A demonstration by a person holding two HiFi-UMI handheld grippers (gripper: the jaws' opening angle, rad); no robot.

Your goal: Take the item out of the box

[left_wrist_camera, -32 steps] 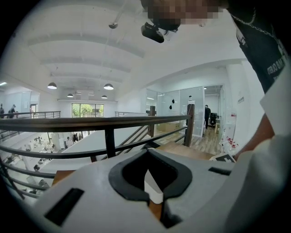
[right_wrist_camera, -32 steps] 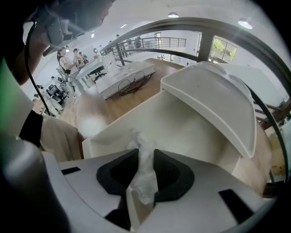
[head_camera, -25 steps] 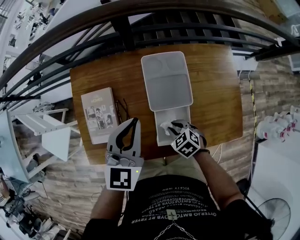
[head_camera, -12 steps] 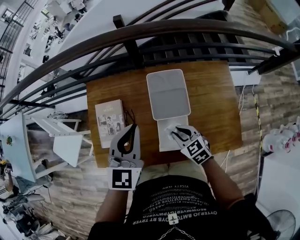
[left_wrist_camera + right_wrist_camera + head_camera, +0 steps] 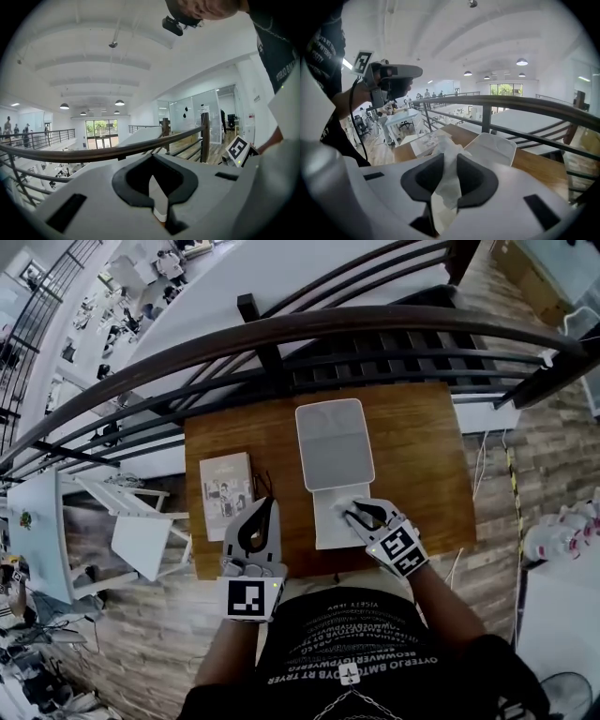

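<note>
A white box lies on the wooden table, its hinged lid laid open toward the railing. My right gripper hovers over the box's near half, shut on a white crumpled tissue-like item that sticks up between the pads. In the right gripper view the right gripper points down toward the lid. My left gripper is held left of the box with its tips together and nothing in them. In its own view the left gripper looks out over the railing.
A booklet lies at the table's left, with a thin dark object beside it. A dark metal railing runs along the table's far edge, with a drop to a lower floor beyond. A white desk stands to the left.
Both grippers have risen and the table now looks smaller and farther. The right gripper has tilted further down, the white item still between its pads. The left stays shut.
</note>
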